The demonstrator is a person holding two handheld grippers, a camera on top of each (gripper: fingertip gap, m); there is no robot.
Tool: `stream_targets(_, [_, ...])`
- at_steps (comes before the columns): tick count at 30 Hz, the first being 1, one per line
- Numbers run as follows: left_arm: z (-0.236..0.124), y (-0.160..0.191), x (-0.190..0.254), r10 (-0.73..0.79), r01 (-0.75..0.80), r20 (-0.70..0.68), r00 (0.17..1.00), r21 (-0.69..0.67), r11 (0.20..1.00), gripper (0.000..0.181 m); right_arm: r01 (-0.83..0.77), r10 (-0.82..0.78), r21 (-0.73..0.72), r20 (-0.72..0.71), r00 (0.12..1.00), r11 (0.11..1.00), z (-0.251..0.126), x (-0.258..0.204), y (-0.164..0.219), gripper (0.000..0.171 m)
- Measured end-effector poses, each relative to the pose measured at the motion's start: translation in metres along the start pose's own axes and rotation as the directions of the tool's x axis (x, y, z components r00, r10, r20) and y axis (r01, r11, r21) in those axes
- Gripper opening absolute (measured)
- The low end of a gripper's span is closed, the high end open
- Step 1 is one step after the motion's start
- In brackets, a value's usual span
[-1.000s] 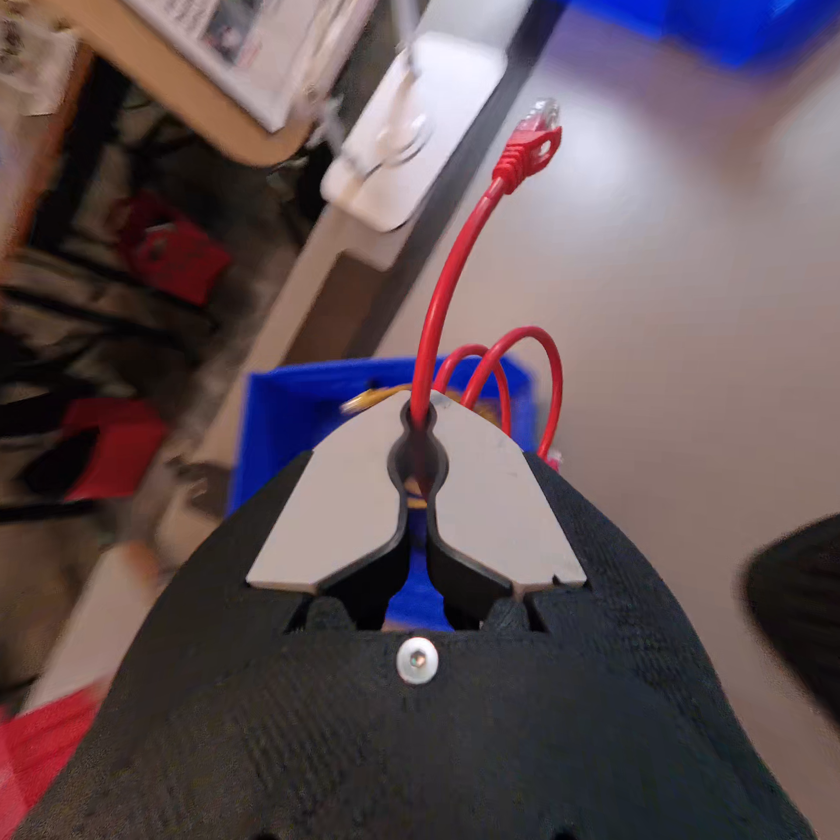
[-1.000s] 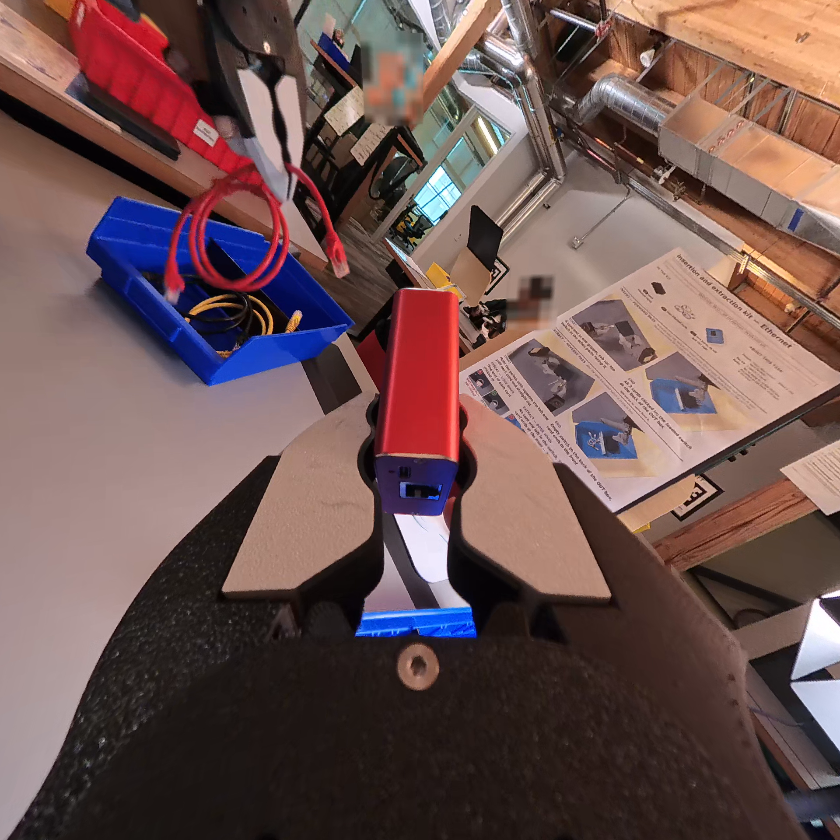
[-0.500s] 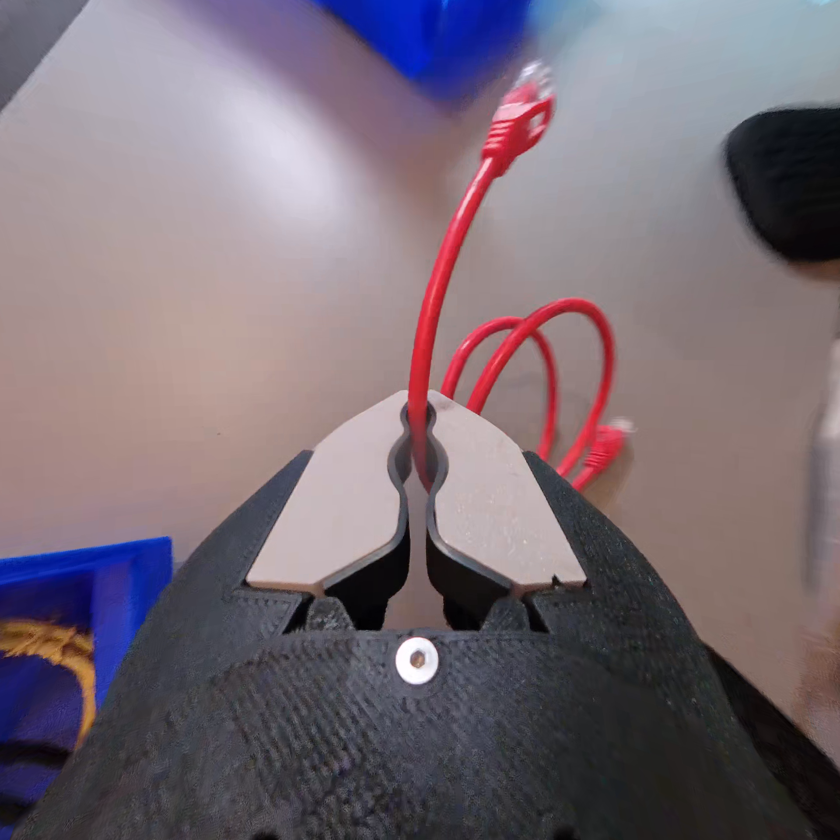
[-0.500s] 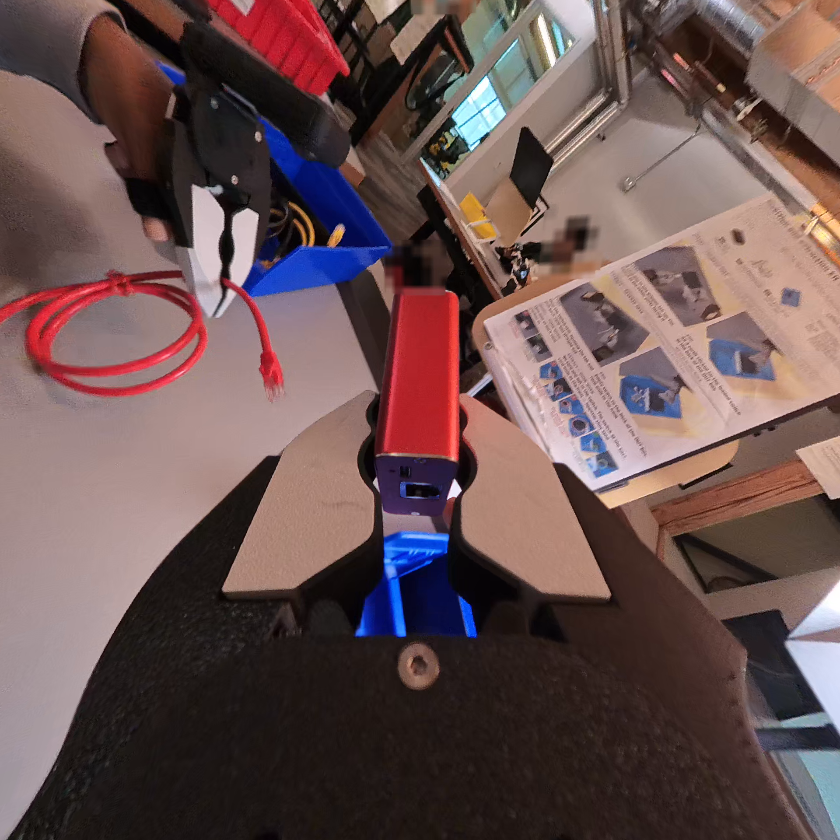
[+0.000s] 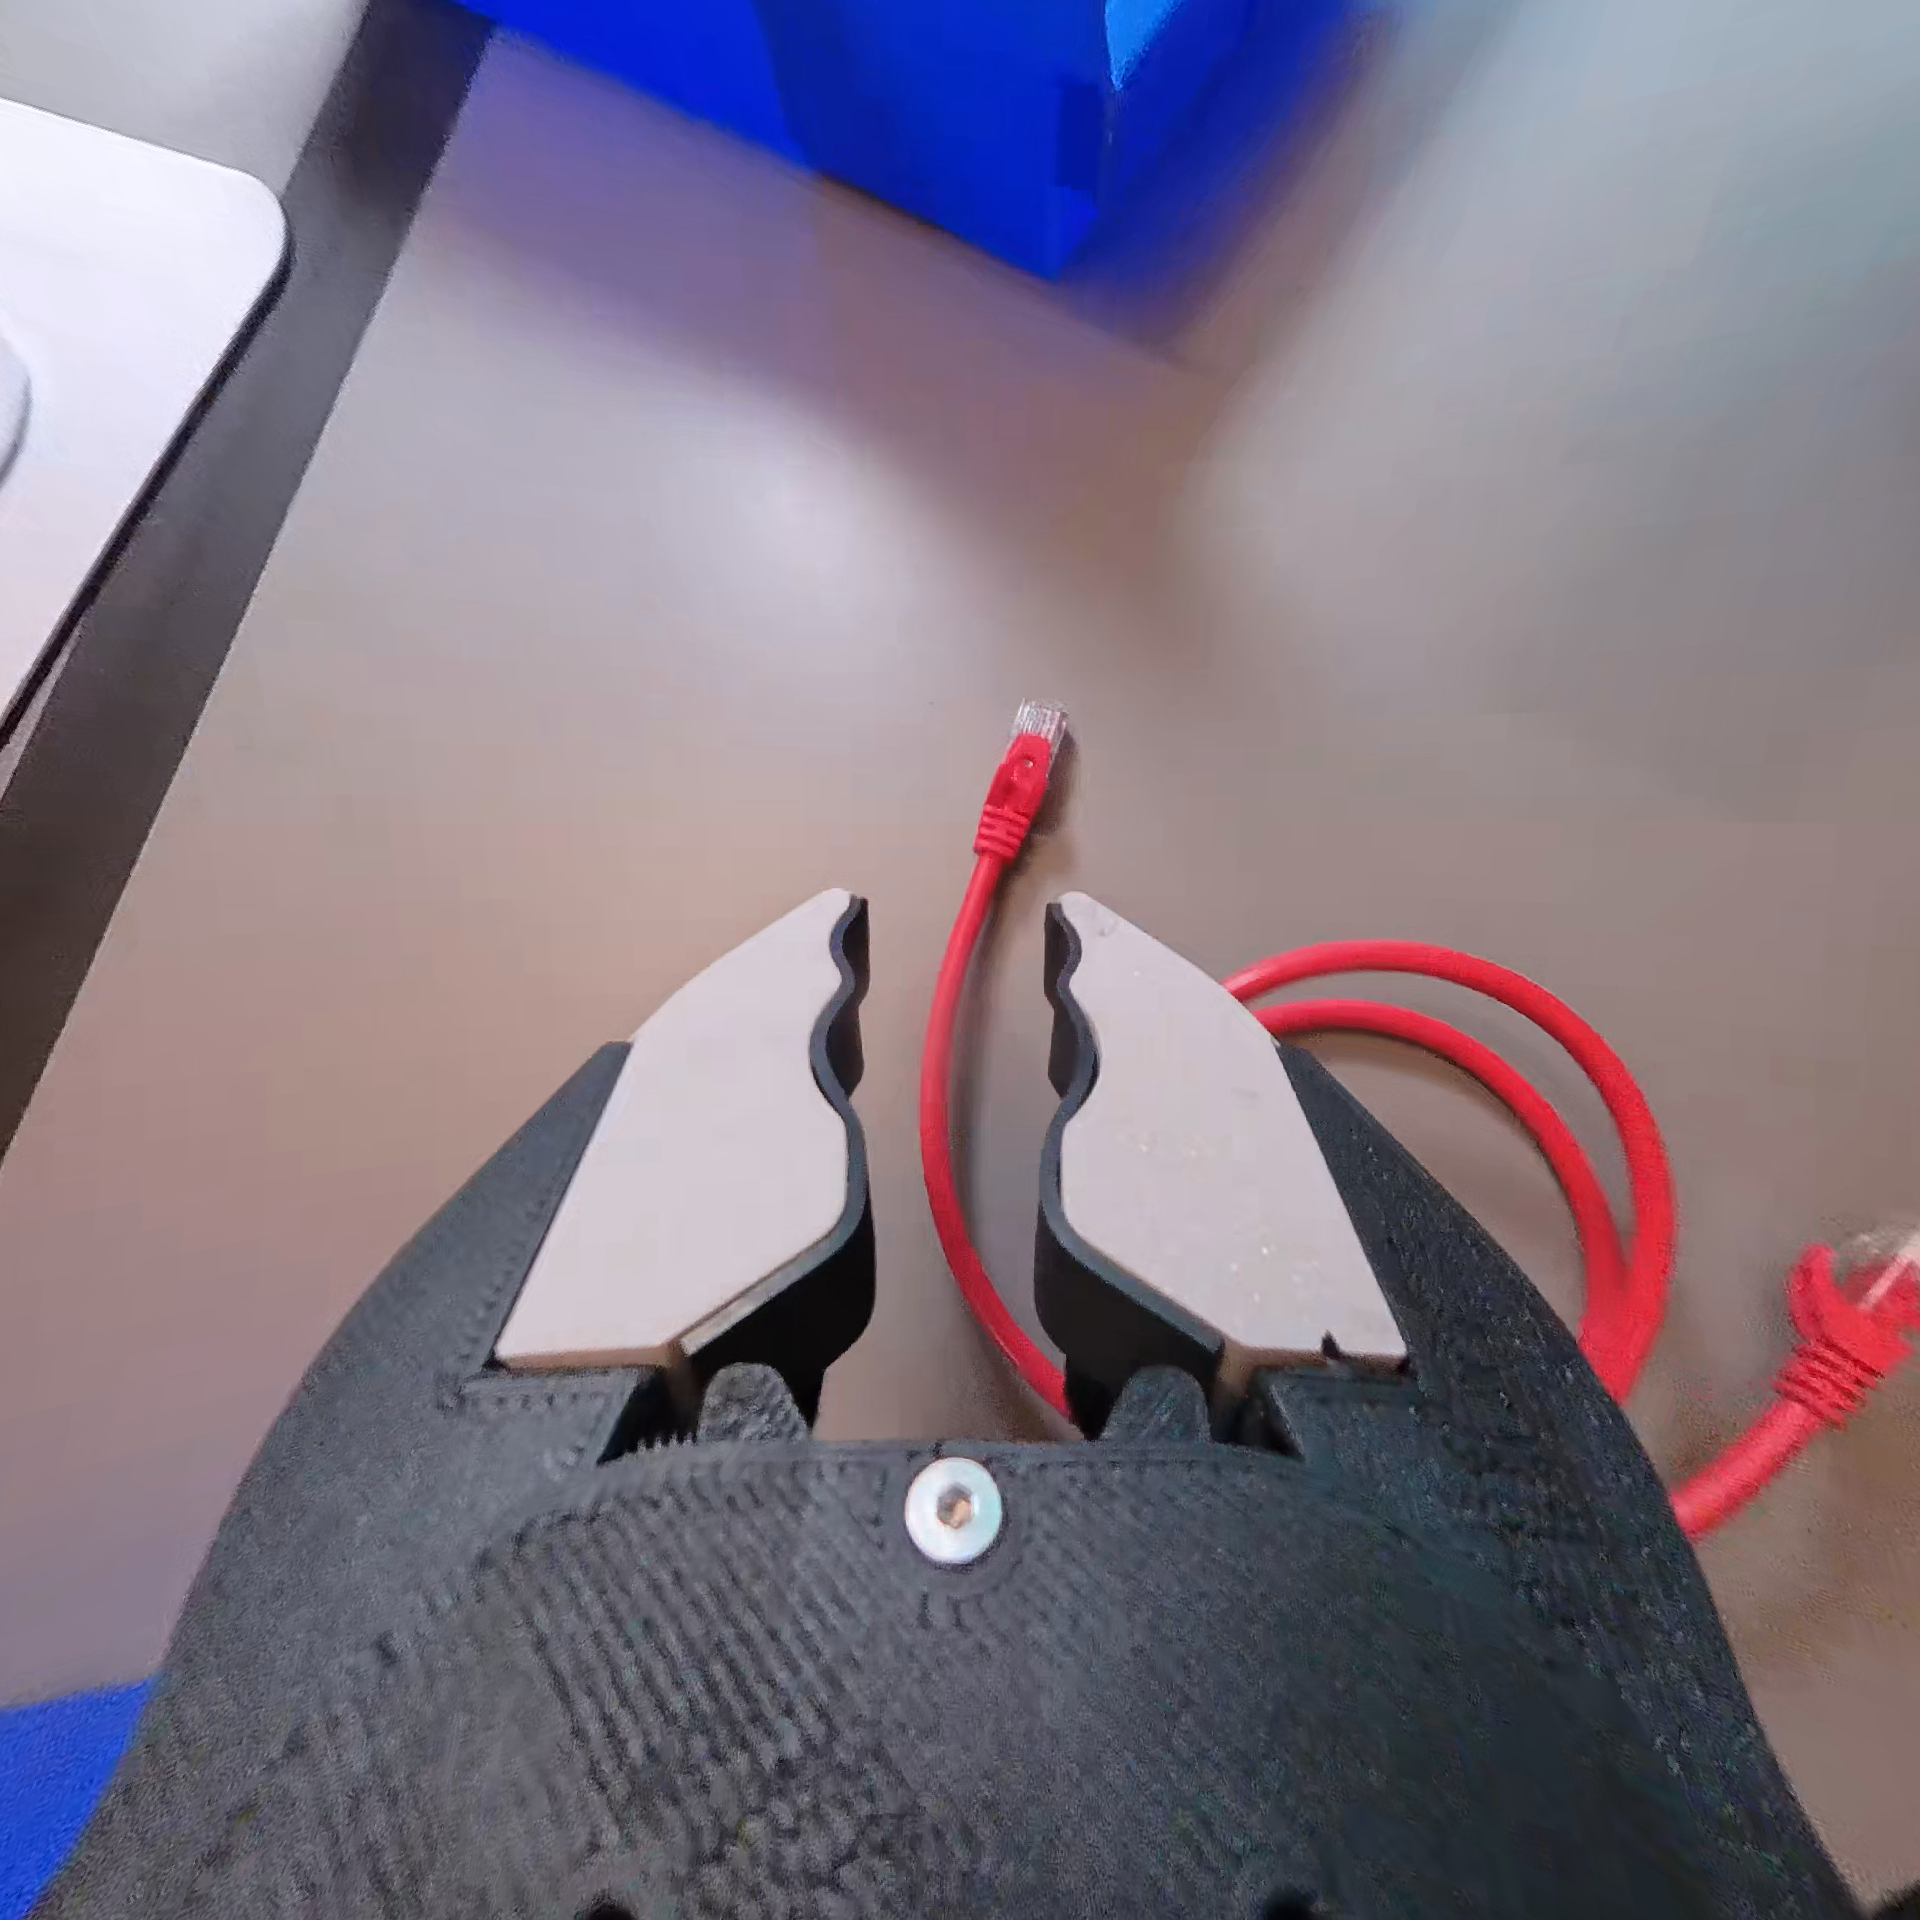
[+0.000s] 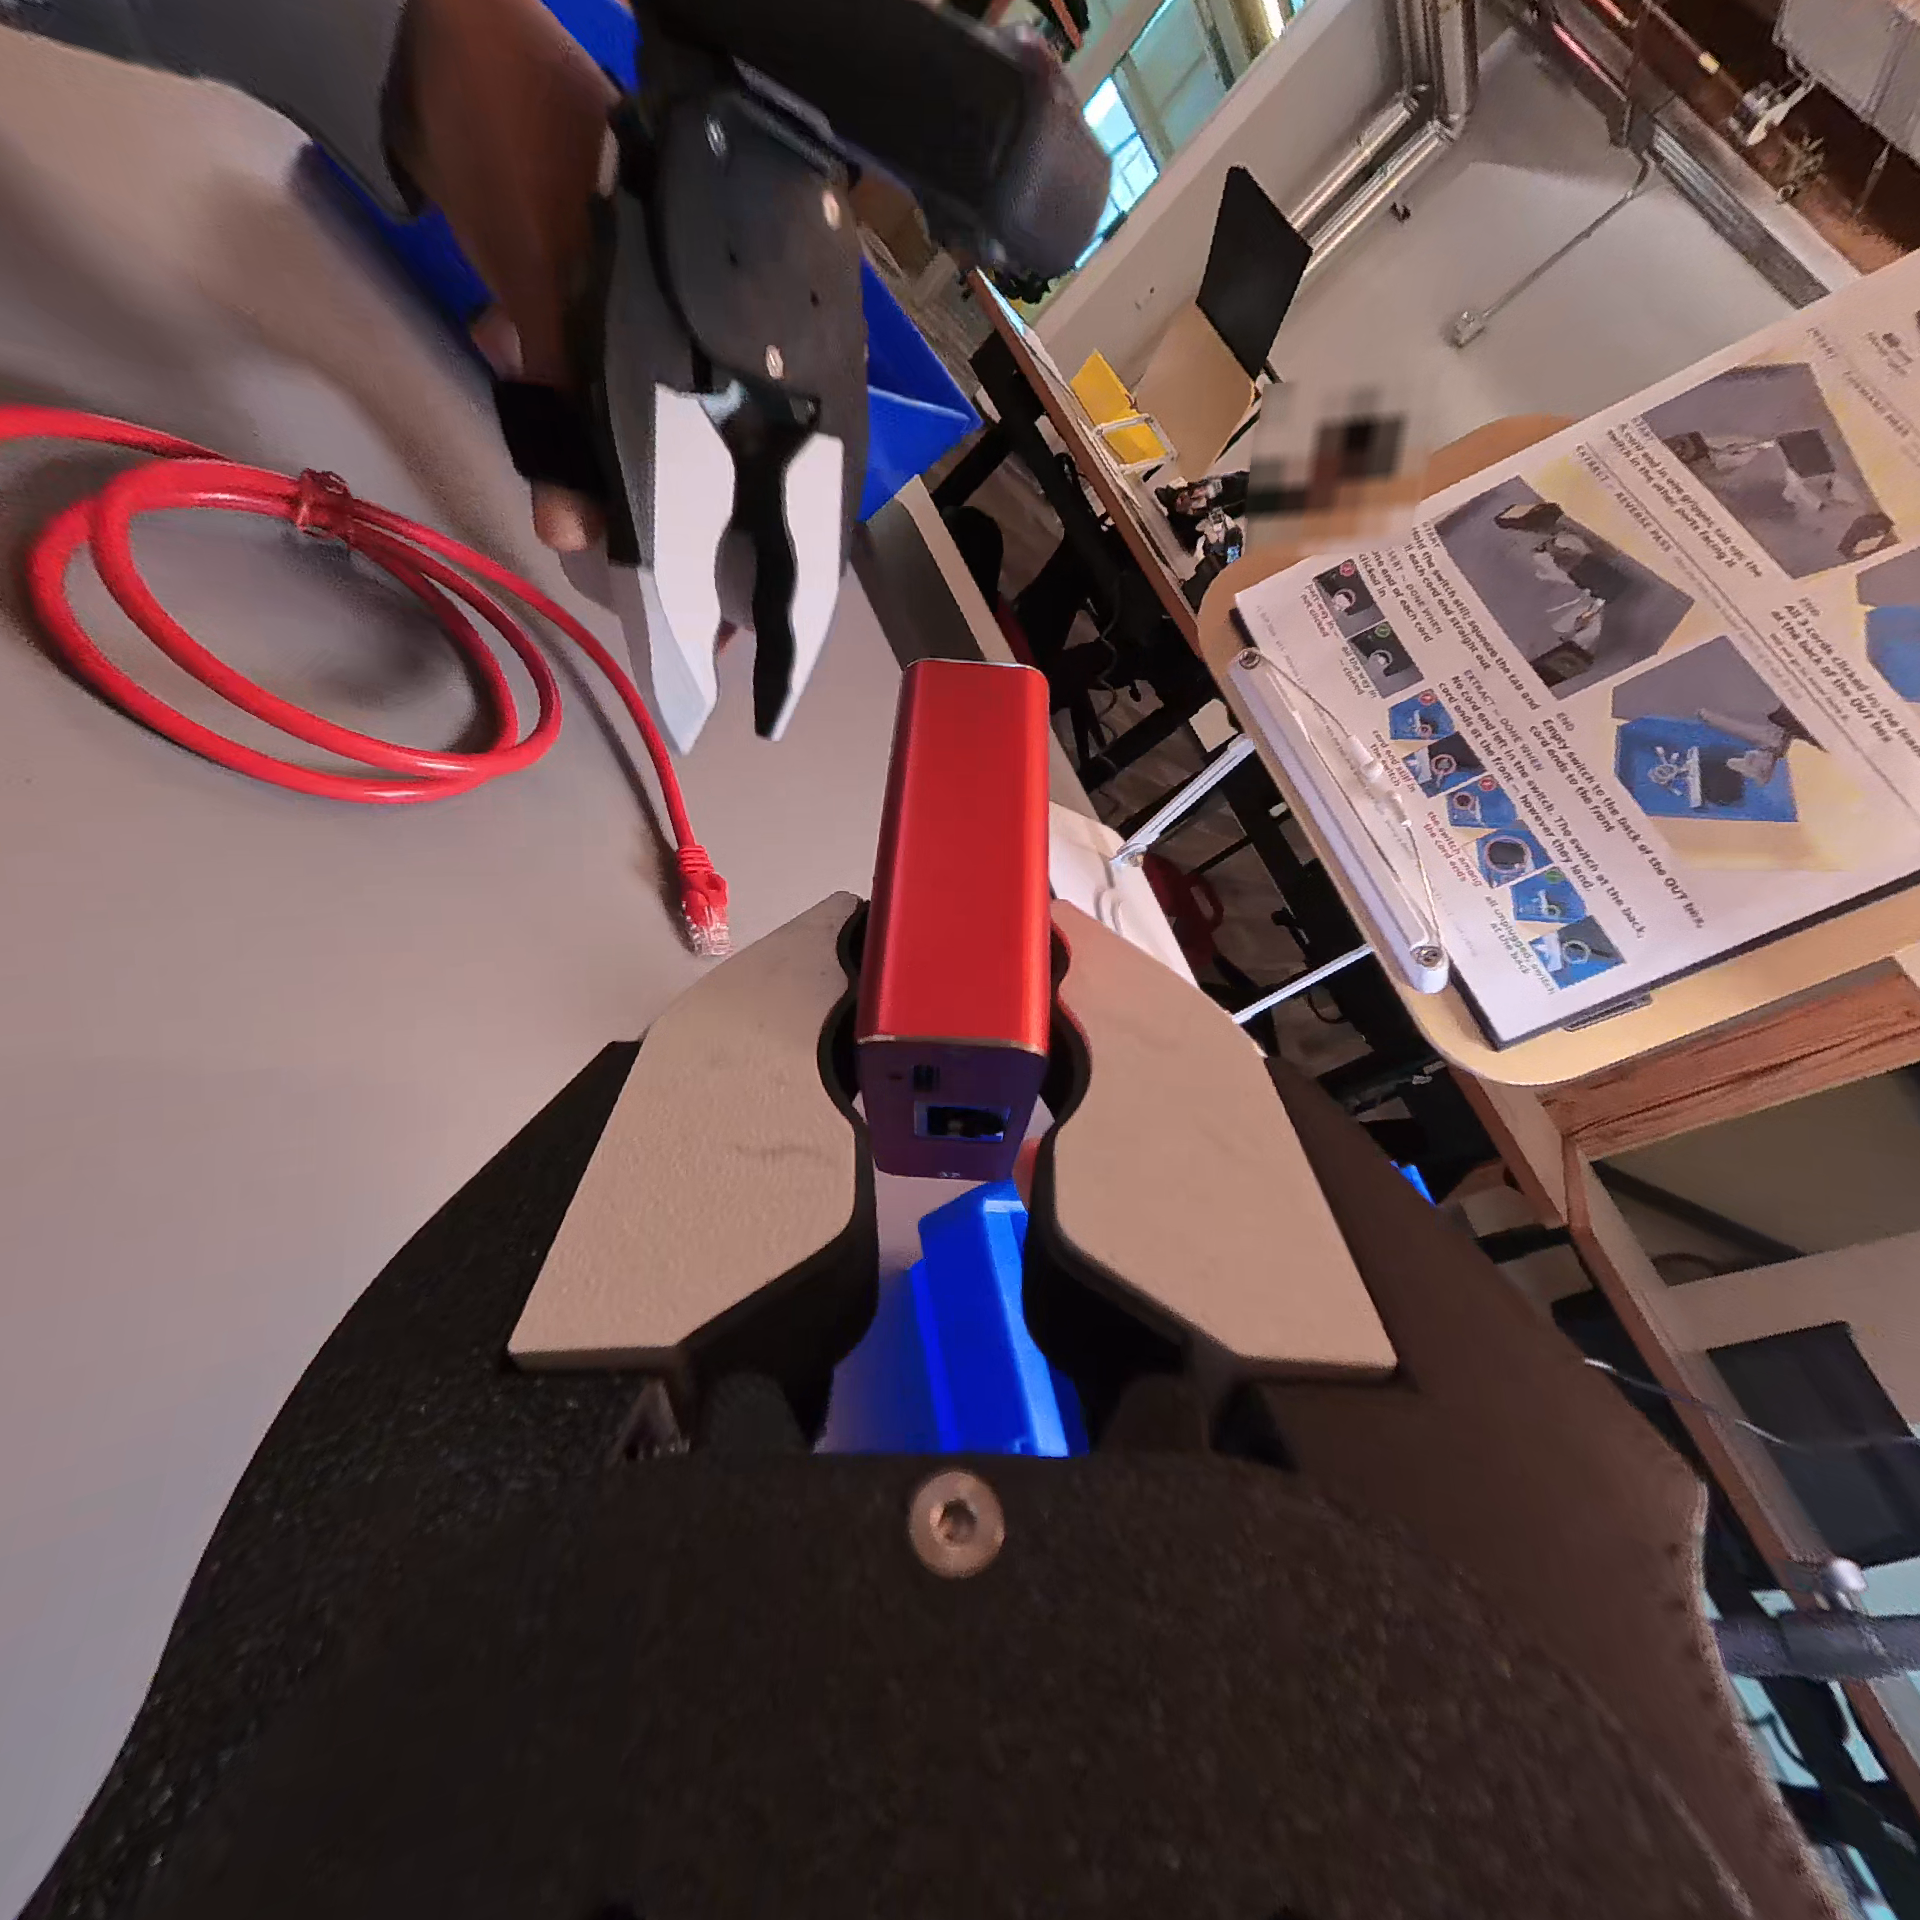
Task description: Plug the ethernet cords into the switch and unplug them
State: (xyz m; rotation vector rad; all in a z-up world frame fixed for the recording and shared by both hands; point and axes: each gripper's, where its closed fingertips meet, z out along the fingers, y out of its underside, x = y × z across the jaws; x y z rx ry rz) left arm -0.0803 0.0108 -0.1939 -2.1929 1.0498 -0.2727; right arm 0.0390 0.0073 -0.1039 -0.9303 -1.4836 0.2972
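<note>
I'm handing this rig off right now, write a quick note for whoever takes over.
Left tool: open, holding nothing, hovering over the red cord.
Right tool: shut on the red switch, held off the table.
Cord: lies loose on the table, coiled, with one plug just ahead of the left tool's fingers and the other plug off to its right.
Blue bin: at the table's far side.
Done: nothing is plugged in; the one port in view on the switch is empty.
Left: grip the cord near a plug, insert it into the switch, then unplug it.
</note>
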Motion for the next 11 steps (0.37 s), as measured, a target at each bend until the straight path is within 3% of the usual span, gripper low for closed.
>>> stream_targets(5, [0.038,0.008,0.003,0.045,-0.053,-0.089,0.995,-0.09,0.995,0.036,0.009,-0.009,-0.022,-0.006,1.0,1.0,0.003,-0.009,0.018,0.028])
stream_targets(11, [0.043,0.011,0.005,0.055,-0.061,-0.099,0.994,-0.057,0.997,0.029,-0.01,0.011,-0.023,0.028,1.0,1.0,0.007,-0.018,0.027,0.028])
